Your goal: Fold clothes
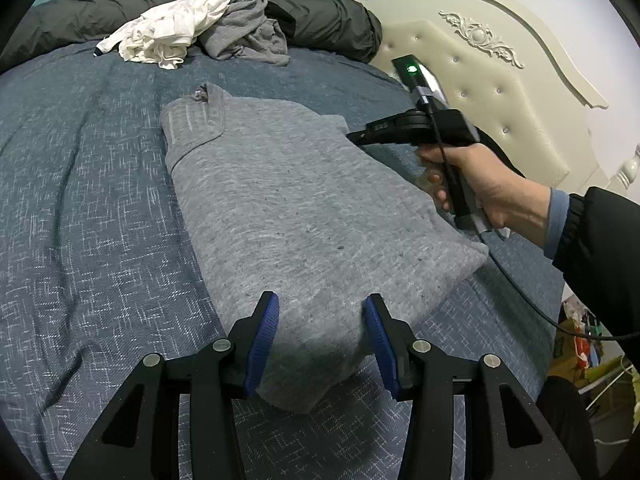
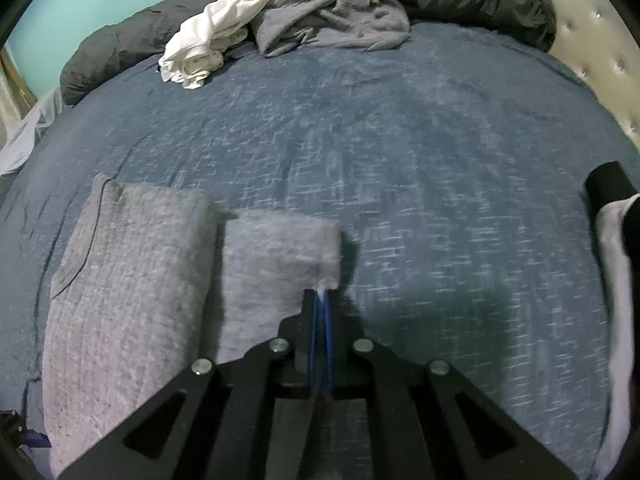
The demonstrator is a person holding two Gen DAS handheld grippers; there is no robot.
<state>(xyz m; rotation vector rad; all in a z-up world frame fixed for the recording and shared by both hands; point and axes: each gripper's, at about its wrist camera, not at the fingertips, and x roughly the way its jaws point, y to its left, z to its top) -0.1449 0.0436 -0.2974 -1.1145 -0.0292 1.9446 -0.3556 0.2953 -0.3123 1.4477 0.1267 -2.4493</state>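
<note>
A grey knit shirt (image 1: 280, 200) lies folded lengthwise on the blue bedspread (image 1: 80, 200), collar at the far end. My left gripper (image 1: 320, 300) is open, its blue pads (image 1: 264, 332) straddling the shirt's near end. A person's hand (image 1: 480, 184) holds the right gripper (image 1: 354, 137) at the shirt's far right edge. In the right wrist view, the right gripper (image 2: 320, 294) is shut on the corner of a grey flap (image 2: 276, 256) lifted beside the rest of the shirt (image 2: 128, 280).
A crumpled white garment (image 1: 168, 36) and a loose grey garment (image 1: 248, 28) lie at the far side against a dark duvet (image 1: 320, 16). A cream tufted headboard (image 1: 500, 92) stands on the right. A cable (image 1: 532, 304) trails from the right gripper.
</note>
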